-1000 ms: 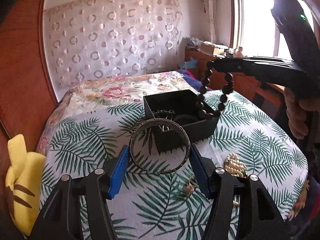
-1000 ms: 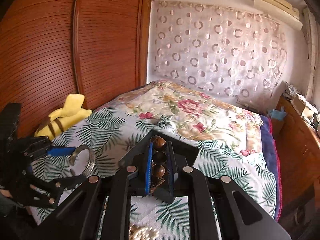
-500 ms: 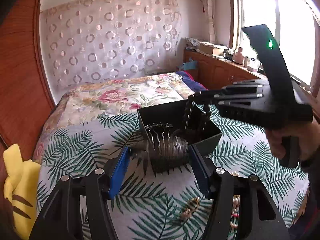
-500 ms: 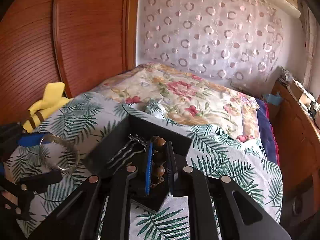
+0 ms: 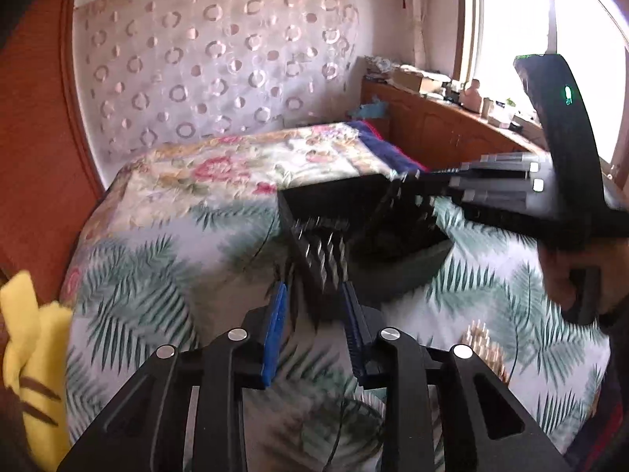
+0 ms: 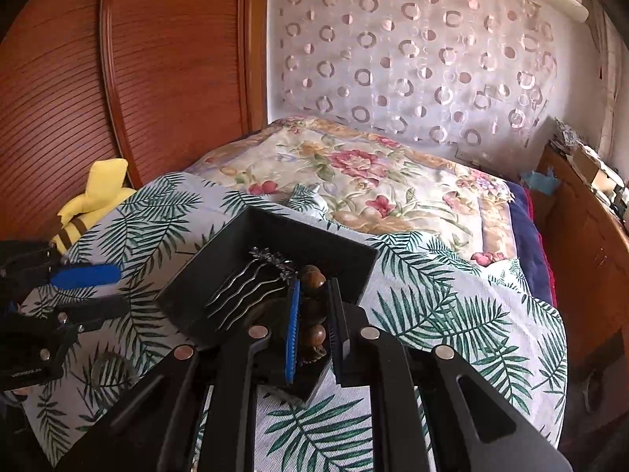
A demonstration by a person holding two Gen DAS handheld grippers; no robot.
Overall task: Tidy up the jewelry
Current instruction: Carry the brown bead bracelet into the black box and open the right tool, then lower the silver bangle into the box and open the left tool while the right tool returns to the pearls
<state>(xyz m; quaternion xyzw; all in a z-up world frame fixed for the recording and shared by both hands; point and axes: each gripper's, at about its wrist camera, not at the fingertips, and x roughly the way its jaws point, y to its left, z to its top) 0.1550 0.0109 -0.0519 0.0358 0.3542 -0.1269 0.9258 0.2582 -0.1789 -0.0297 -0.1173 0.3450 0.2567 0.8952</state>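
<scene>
A black jewelry box (image 6: pixel 271 236) sits on the palm-leaf bedspread; it also shows in the left wrist view (image 5: pixel 401 271), blurred. A silver hair comb (image 6: pixel 243 287) lies inside it. My right gripper (image 6: pixel 314 306) is shut on a brown bead bracelet (image 6: pixel 313 306) over the box's near side. My left gripper (image 5: pixel 314 306) is partly open and empty, just short of the box. A thin metal bangle (image 6: pixel 106 365) lies on the bedspread below the left gripper; it also shows in the left wrist view (image 5: pixel 346 428), blurred.
A pearl piece (image 5: pixel 483 346) lies on the bedspread at the right. A yellow plush toy (image 6: pixel 94 200) sits at the left edge by the wooden wardrobe (image 6: pixel 118 78). A wooden cabinet (image 6: pixel 589 236) runs along the right of the bed.
My left gripper has let go of the bangle, which now lies on the bedspread, and its jaws have narrowed. My right gripper has lowered the bead bracelet into the box.
</scene>
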